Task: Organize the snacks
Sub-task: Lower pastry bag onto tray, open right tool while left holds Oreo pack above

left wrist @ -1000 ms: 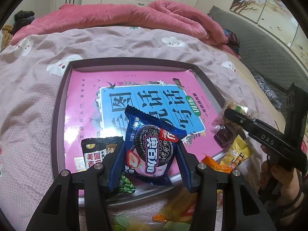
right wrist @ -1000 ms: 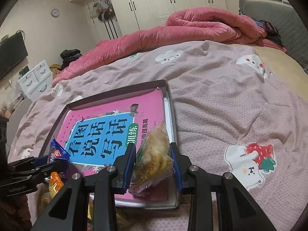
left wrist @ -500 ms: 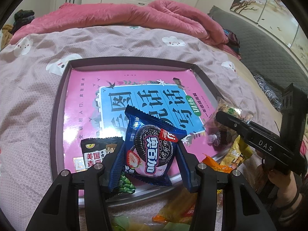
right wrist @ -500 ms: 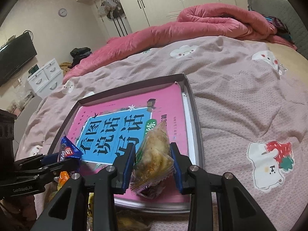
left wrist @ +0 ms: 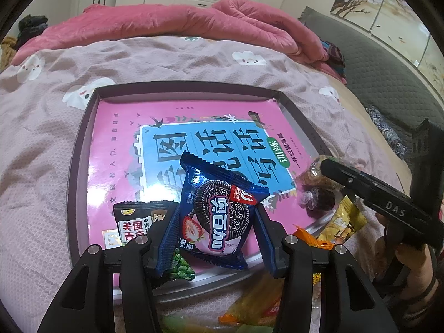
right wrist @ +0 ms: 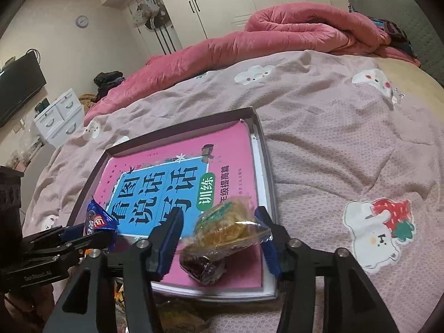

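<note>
Snacks: right gripper (right wrist: 219, 238) jaws have just been opening, clear cake packet (right wrist: 227, 227) loose between them over the tray (right wrist: 266, 172); left gripper (left wrist: 213, 238) jaws grip the blue cookie packet (left wrist: 219, 216). Withdraw right straight back.

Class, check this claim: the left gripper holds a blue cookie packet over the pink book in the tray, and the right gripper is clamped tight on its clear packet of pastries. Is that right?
Not quite. The left gripper does hold the blue cookie packet over the pink book in the tray. But the right gripper is not clamped: its jaws have just been opening, and the right wrist view shows the clear packet of pastries lying loose between them.
</note>
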The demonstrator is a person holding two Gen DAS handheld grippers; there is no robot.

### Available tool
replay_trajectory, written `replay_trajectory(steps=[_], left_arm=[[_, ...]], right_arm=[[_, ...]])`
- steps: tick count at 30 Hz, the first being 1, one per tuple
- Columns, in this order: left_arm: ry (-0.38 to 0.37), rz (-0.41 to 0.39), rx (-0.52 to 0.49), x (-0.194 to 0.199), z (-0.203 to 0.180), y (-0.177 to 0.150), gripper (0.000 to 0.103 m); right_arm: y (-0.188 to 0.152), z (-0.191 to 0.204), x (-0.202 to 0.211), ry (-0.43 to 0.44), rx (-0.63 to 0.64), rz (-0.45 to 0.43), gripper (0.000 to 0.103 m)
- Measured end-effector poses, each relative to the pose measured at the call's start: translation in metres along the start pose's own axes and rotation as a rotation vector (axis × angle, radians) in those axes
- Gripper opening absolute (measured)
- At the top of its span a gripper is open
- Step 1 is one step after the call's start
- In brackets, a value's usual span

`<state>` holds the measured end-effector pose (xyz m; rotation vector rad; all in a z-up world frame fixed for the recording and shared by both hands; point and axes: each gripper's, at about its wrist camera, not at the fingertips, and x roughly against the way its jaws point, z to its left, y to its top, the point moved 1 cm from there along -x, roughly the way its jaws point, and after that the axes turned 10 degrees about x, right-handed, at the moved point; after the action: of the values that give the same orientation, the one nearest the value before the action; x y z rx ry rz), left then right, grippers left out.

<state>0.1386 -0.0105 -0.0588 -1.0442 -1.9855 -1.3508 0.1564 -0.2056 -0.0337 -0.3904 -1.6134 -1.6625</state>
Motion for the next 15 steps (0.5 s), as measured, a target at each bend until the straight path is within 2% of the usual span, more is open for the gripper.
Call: replay_trajectory(steps=[9,15], left_arm=[[-0.006,0.003,0.009,0.000,0.000,0.000,0.054],[-0.003,0.005,0.011,-0.001,0.001,0.001,0.054]], right_arm=[[-0.004,-0.016,0.019,0.054,-0.095,-0.016,0.054],[-0.003,-0.013,0.015,0.072,-0.096,-0.008,0.054]])
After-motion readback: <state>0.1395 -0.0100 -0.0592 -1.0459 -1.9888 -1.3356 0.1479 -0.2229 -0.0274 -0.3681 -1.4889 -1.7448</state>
